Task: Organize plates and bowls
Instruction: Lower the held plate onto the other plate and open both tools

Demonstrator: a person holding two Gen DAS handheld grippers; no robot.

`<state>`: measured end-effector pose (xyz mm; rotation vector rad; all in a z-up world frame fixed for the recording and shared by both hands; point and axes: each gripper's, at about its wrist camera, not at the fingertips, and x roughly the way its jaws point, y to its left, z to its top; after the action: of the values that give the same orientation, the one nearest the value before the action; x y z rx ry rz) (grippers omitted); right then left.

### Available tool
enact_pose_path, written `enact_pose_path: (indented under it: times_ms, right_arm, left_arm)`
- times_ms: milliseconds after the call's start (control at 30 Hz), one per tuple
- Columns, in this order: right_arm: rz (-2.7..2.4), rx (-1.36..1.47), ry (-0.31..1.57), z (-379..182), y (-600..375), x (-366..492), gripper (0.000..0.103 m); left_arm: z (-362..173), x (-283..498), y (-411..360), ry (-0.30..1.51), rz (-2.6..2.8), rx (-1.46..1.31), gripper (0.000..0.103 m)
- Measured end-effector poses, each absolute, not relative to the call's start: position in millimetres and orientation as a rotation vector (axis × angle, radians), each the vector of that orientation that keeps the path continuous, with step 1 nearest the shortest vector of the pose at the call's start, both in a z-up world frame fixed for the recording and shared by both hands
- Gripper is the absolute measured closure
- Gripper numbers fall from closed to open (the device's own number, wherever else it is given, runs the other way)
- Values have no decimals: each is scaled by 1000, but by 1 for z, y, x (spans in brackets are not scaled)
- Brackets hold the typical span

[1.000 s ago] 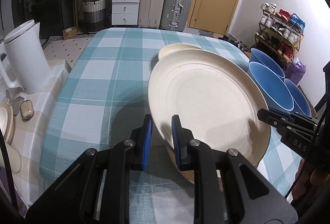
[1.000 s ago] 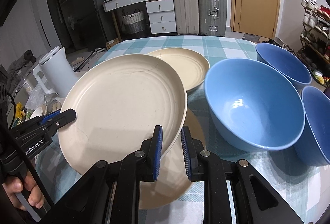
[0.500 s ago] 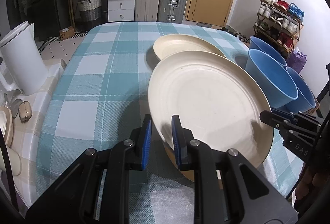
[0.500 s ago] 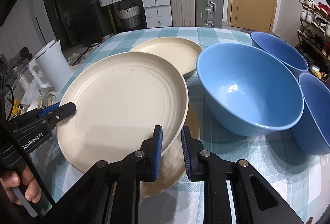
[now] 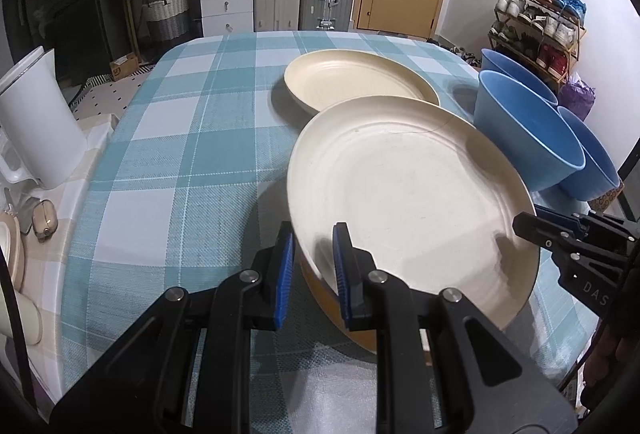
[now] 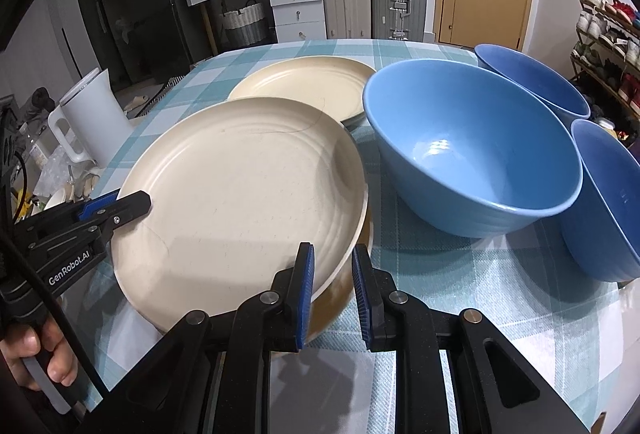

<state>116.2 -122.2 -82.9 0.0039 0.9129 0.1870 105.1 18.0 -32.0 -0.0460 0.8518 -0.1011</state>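
Left-wrist view: the left gripper (image 5: 313, 266) is clamped on the near-left rim of the round cream plate with ringed ridges (image 5: 404, 202), which tilts just above a brown-edged plate (image 5: 340, 310) lying beneath it on the teal checked tablecloth (image 5: 180, 138); the right gripper (image 5: 532, 224) pinches the opposite rim. Right-wrist view: the right gripper (image 6: 333, 286) bites the held plate's near-right edge, so both hands share it (neither nearer). Right of that plate stand three empty blue bowls (image 6: 472, 146); behind it lies another empty cream plate (image 6: 308, 82).
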Motion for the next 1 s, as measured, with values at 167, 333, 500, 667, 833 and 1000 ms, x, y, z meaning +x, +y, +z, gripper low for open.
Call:
enact_pose_path:
  times_ms: [167,333,500,667,833,1000]
  right_arm:
    - [180,-9,920,-85,-123,115,83]
    - [181,-15,916,-84,-121,114,82]
    - [177,-8,926,-90,-122,112,82]
    - [177,-13,928,-92,-122,113,82]
    - [158,-42,926,-94,-118,113,82]
    - [151,-58,927,-96,-113,114,82]
  left_arm:
    - [-36,108,14,859,-97,-17,87]
    - [-40,110,11,869,-91,10,87]
    - [-44,109,7,878,-84,38,87]
    - [-45,108,3,879,-77,71,87]
    - [-46,104,-3,882,-67,120,86]
    - [-50,105,-4,910,-62,134,86]
